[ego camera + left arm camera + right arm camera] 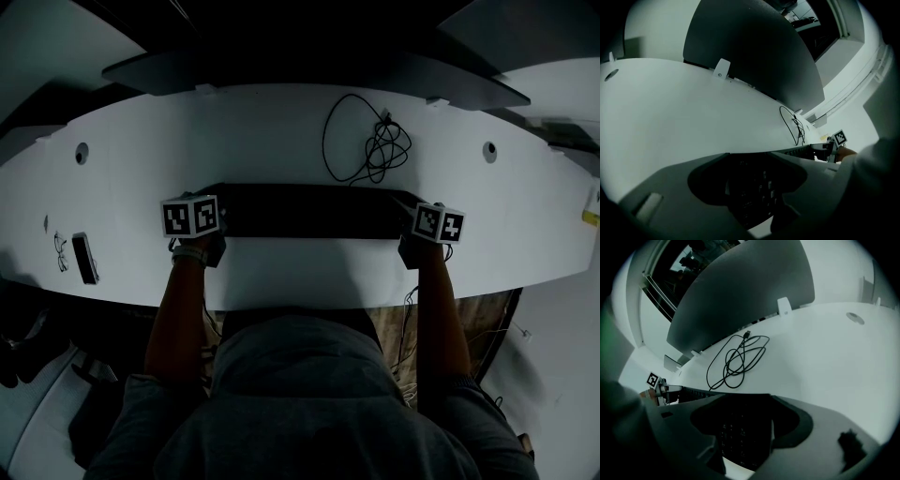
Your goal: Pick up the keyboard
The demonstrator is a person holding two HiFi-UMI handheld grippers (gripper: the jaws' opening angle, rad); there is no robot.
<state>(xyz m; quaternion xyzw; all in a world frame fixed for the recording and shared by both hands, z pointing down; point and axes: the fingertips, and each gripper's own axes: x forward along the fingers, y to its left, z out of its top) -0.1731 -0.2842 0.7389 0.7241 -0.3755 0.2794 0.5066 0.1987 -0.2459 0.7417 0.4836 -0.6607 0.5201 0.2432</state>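
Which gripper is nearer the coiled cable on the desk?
Right. The right gripper is at the keyboard's end closest to the cable; the left gripper at its opposite end.

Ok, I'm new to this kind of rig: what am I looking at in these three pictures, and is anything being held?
There is no robot: a person holds a two-jaw gripper in each hand. One picture looks down from a head camera; the other two cameras ride on the grippers. On the white desk lie a black keyboard, a coiled cable and a small dark object. The left gripper and right gripper each have one keyboard end between wide jaws; whether they press it is unclear.
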